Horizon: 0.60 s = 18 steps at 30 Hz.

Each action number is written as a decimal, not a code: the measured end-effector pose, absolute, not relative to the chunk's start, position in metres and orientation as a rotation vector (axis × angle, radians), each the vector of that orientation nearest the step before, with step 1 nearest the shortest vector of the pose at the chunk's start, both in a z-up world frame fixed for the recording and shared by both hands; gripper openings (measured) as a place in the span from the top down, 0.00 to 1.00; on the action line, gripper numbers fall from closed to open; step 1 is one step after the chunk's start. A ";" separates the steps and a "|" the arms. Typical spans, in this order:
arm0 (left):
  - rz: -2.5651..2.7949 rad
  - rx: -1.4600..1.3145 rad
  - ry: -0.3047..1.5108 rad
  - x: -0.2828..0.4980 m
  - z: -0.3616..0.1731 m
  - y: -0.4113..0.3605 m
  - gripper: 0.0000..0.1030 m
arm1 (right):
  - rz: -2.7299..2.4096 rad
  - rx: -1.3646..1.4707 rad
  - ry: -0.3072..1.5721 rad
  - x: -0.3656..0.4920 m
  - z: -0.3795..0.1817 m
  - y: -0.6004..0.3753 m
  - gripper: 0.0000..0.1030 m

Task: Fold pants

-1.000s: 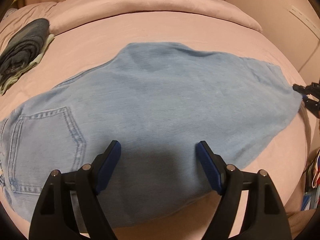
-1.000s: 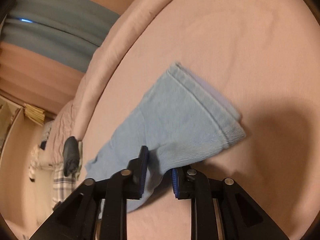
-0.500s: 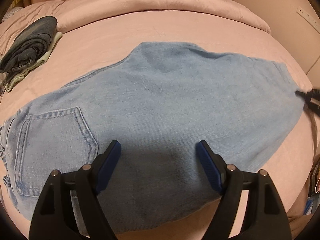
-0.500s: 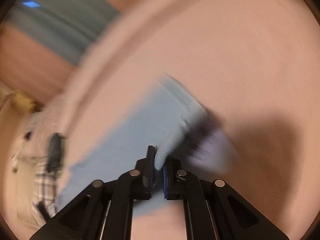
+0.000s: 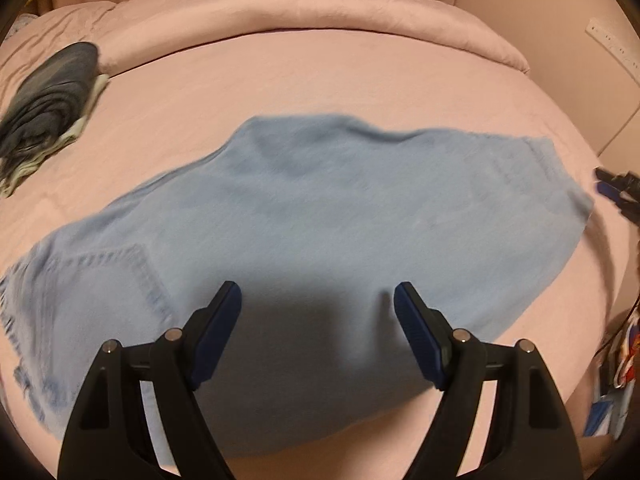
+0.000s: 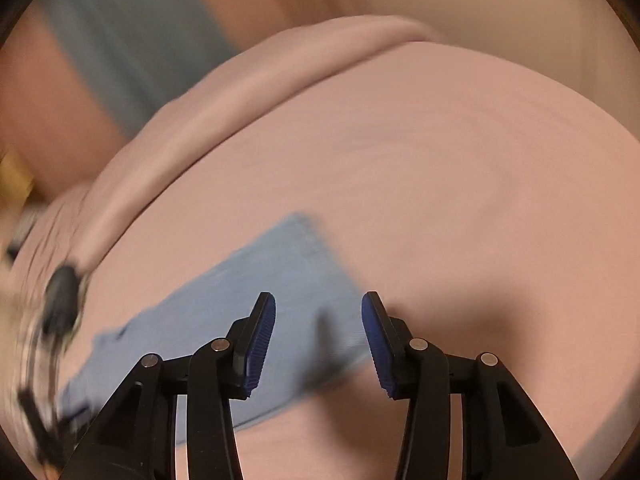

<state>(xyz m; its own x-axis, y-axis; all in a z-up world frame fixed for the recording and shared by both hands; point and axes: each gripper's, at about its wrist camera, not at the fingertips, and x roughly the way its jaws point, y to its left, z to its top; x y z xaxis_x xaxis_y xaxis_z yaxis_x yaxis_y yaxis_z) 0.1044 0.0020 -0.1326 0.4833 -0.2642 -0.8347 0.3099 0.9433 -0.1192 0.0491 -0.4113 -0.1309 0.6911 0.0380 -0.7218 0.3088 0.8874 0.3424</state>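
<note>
While the pants (image 5: 304, 216) lie flat on the bed (image 5: 320, 76), both grippers hang clear.
Right gripper (image 6: 318, 320) jaws have just been opening over the hem, nothing pinched; judged a release. Left gripper (image 5: 318, 312) gapes wide above mid-leg, empty. Waistband cut off left; right view blurred, dark pile (image 5: 48, 100) unidentifiable.

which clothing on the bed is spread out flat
The light blue denim pants, spread flat across the pink bed. The dark grey garment sits bunched in a heap at the far left edge.
</note>
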 end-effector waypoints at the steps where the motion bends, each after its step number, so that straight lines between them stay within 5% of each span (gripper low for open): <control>1: -0.364 0.035 1.010 0.109 -0.132 -0.004 0.23 | -0.094 0.428 0.826 0.063 -0.134 -0.395 0.54; 5: -0.418 -0.027 1.018 0.139 -0.130 -0.033 0.25 | 0.033 0.301 0.893 0.108 -0.149 -0.343 0.66; 12: -0.422 -0.007 1.048 0.198 -0.142 -0.088 0.29 | 0.119 0.171 1.000 0.169 -0.180 -0.303 0.69; 14: -0.375 0.058 1.059 0.209 -0.151 -0.101 0.29 | 0.091 0.149 0.992 0.182 -0.184 -0.309 0.88; 18: -0.358 0.056 1.027 0.222 -0.149 -0.105 0.21 | 0.065 0.267 0.977 0.192 -0.179 -0.338 0.94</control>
<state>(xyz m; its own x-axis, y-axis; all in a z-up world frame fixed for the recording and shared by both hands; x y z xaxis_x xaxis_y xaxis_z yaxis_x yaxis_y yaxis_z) 0.2225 -0.1054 -0.1489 0.4648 -0.2650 -0.8449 0.3174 0.9406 -0.1204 0.1920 -0.3384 -0.1786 0.5608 0.1739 -0.8095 0.0654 0.9654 0.2526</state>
